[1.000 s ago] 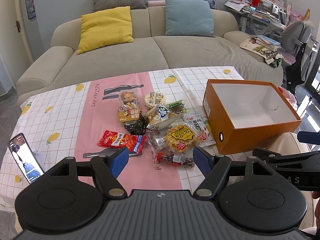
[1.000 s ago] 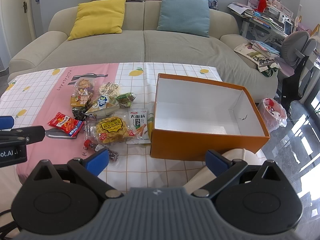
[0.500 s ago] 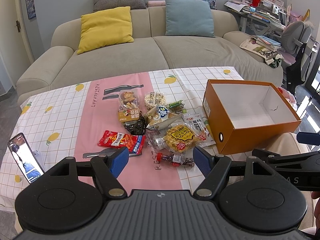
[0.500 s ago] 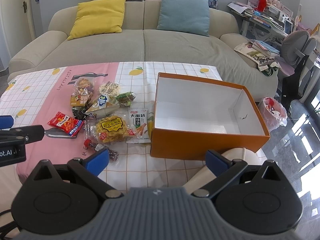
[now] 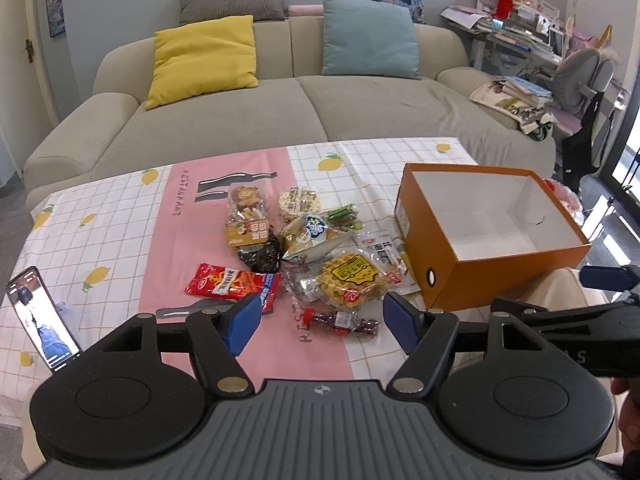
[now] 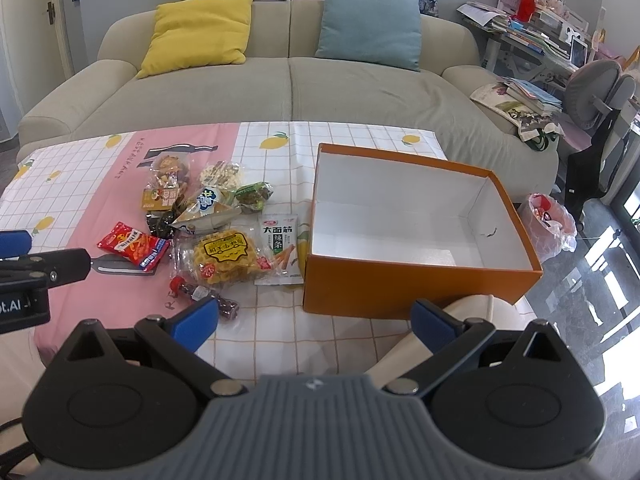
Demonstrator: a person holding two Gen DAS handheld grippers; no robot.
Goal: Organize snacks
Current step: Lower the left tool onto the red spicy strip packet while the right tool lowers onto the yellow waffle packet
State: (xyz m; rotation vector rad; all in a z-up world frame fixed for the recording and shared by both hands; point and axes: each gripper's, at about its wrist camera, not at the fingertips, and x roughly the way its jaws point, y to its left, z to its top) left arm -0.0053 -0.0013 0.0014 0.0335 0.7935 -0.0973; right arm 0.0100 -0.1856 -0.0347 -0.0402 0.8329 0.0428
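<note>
A pile of snack packets lies on the checked tablecloth: a red packet [image 5: 232, 283], a yellow waffle packet [image 5: 350, 280], a white and green spicy-strip packet [image 6: 279, 248], a small red-capped bottle of dark sweets [image 5: 340, 320], and several others behind. An open orange box [image 5: 460, 264], empty and white inside, stands to their right; it also shows in the right wrist view [image 6: 400, 284]. My left gripper [image 5: 320, 322] is open and empty, above the table's near edge by the small bottle. My right gripper [image 6: 314, 326] is open and empty in front of the box.
A phone [image 5: 42, 324] stands at the table's near left edge. A beige sofa [image 5: 280, 112] with yellow and blue cushions lies behind the table. A cluttered desk and grey chair [image 6: 592, 92] stand at the right. A rubbish bag [image 6: 550, 220] sits on the floor.
</note>
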